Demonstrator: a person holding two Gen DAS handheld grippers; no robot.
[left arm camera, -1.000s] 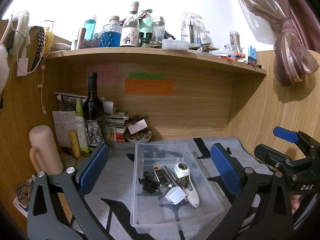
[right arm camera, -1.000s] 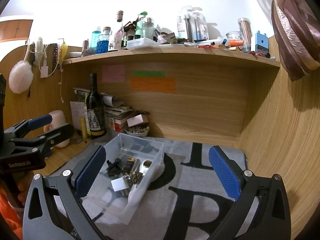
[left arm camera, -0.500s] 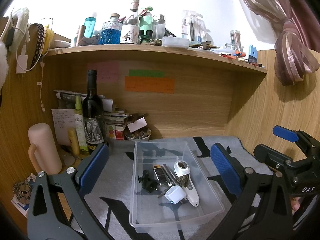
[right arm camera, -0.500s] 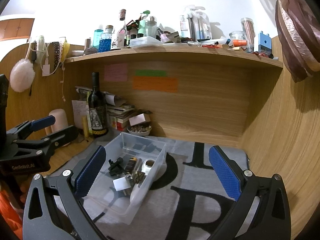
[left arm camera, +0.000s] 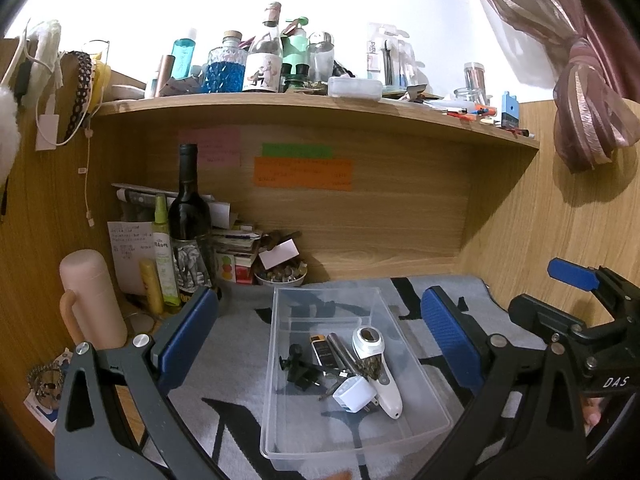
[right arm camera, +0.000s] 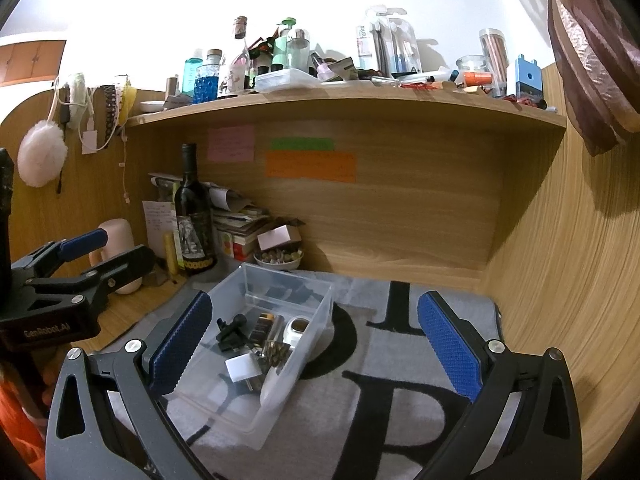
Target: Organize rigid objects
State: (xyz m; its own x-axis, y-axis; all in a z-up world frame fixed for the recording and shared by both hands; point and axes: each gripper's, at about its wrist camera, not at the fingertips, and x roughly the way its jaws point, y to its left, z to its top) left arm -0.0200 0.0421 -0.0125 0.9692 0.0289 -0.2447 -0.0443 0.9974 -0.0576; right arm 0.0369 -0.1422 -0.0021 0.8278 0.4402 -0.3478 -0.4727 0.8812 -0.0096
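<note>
On desk alcove under the wooden shelf [left arm camera: 320,104], grey mat w/ black letters [right arm camera: 400,380] covers most of the surface, prob. as work pad so bin doesn't slide on the wood. Clear plastic bin [left arm camera: 420,424] sits on mat, centre-left, long axis running away from cams; open top, so drops from above look easy. Left gripper [left arm camera: 320,340] hovers over bin, jaws spread wide, nothing between pads; right gripper [right arm camera: 312,344] same, wide open & empty, aimed at mat right of bin. Both look parked, judging sorting mostly done: rigid items already inside bin, bunched mid/right — white handheld device [left arm camera: 378,364] lying along right wall, white plug adapter [left arm camera: 354,394] touching it, black clip-like part [left arm camera: 298,366] left of those, dark lighter-ish block [left arm camera: 322,352], metal cylinder [left arm camera: 342,354]. Room: mat right of bin bare up to side panel; near half of bin free. Tight side = left-back: wine bottle [left arm camera: 190,220], pink flask [left arm camera: 90,296], small bowl [left arm camera: 280,276] just behind bin rim, so avoid swinging there.
</note>
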